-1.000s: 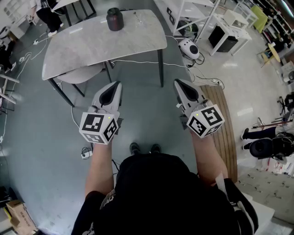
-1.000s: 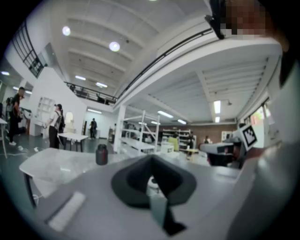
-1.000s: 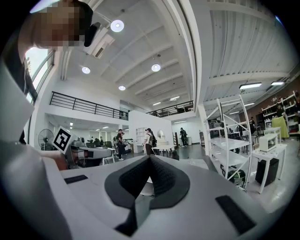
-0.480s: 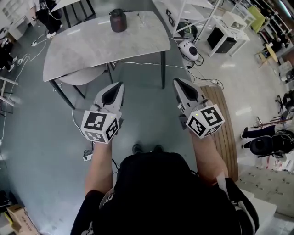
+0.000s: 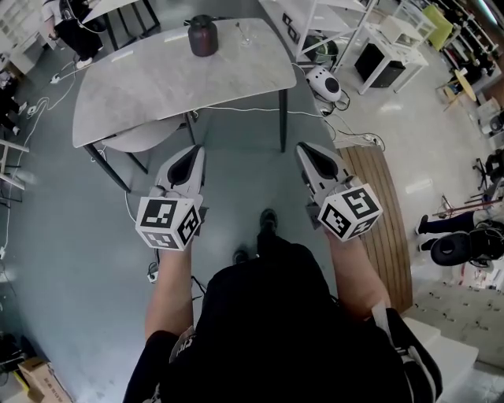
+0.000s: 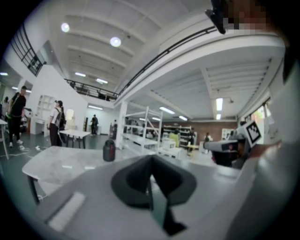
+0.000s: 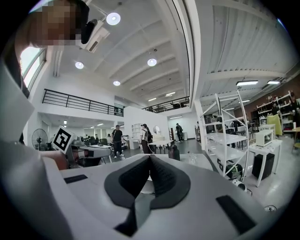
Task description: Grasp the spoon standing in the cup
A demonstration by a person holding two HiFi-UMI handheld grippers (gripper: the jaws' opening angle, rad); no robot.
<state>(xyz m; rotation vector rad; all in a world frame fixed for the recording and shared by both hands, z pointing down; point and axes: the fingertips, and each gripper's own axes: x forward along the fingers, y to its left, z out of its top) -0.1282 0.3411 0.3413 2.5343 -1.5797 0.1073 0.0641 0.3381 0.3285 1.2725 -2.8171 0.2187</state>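
Note:
On the far end of the grey marble table (image 5: 157, 79) stand a dark jar (image 5: 203, 36) and, to its right, a small clear glass cup (image 5: 246, 32); the spoon in it is too small to make out. The jar (image 6: 108, 151) also shows in the left gripper view. The right gripper view has the jar (image 7: 174, 152) with the glass cup (image 7: 193, 158) beside it. My left gripper (image 5: 194, 150) and right gripper (image 5: 302, 148) hang side by side over the floor, short of the table's near edge. Both are shut and hold nothing.
A pale chair (image 5: 146, 135) is tucked under the table's near left side. White cables (image 5: 260, 109) trail across the floor. White shelving (image 5: 331, 24) and a round white device (image 5: 324, 82) stand at the right, with a wooden board (image 5: 387, 212) beside my right arm. People (image 6: 57, 122) stand far off.
The person has stepped forward, one foot now ahead of the other. Both grippers have come closer to the table's near edge. Their jaws stay shut.

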